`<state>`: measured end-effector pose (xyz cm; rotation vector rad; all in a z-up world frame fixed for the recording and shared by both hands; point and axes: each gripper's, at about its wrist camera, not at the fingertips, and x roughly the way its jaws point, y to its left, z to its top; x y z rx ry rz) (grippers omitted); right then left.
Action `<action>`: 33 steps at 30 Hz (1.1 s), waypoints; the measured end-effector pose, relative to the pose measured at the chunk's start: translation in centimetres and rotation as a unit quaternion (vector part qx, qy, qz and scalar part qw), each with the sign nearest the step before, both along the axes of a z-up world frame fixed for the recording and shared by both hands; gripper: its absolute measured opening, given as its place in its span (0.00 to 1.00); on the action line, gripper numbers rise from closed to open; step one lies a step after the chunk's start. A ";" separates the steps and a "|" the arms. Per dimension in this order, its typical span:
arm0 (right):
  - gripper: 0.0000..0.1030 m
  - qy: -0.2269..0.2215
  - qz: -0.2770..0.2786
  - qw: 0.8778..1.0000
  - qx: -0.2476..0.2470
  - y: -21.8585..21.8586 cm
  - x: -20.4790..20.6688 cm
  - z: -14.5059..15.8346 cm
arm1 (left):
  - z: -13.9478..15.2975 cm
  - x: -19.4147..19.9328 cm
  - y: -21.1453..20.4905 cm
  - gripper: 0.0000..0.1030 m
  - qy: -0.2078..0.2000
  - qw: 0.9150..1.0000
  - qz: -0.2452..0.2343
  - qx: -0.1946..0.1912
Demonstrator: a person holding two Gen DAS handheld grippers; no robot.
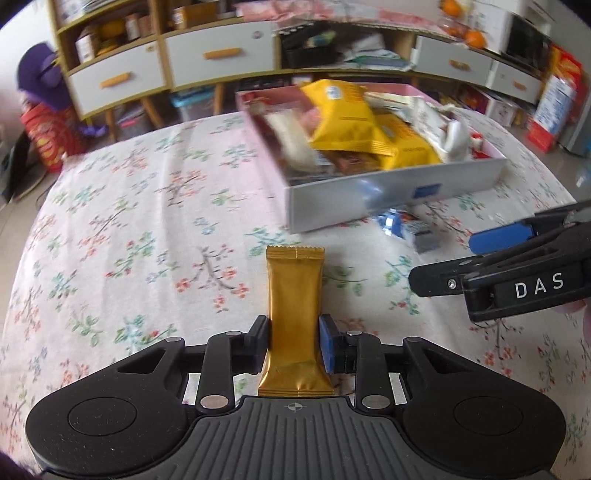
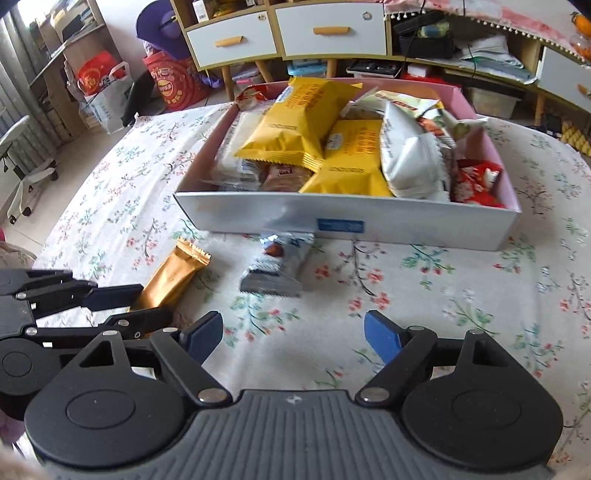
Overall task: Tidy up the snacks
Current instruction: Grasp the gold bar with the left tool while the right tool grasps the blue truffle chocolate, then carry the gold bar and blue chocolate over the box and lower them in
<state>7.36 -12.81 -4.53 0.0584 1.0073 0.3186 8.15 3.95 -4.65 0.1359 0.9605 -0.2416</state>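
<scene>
A gold-wrapped snack bar (image 1: 294, 295) lies lengthwise on the floral tablecloth, and my left gripper (image 1: 293, 339) is shut on its near half, pads pressing both sides. From the right wrist view the same bar (image 2: 173, 275) sticks out of the left gripper (image 2: 155, 304) at the lower left. My right gripper (image 2: 293, 328) is open with only cloth between its fingers. A silver-and-blue snack packet (image 2: 277, 266) lies a little ahead of it, against the front wall of a white box (image 2: 347, 221). The box is full of yellow, white and red snack bags.
The box (image 1: 388, 192) sits at the table's far middle. The right gripper (image 1: 443, 262) reaches in from the right edge of the left wrist view, near the silver packet (image 1: 410, 229). Beyond the table stand a drawer cabinet (image 2: 280, 33), bags and a chair (image 2: 22, 173).
</scene>
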 end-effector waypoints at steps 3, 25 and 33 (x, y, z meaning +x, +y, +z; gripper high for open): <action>0.73 0.001 -0.011 1.000 0.004 0.1 0.7 0.0 | 0.0 0.3 0.7 0.25 0.008 1.000 0.021 -0.006; 0.21 -0.031 -0.028 0.999 -0.030 1.7 1.7 -0.2 | 0.3 0.9 0.9 0.26 0.018 0.999 0.045 -0.014; 0.18 -0.005 -0.019 1.000 0.016 1.0 1.4 0.3 | 0.6 1.1 0.7 0.26 0.018 0.998 0.053 -0.021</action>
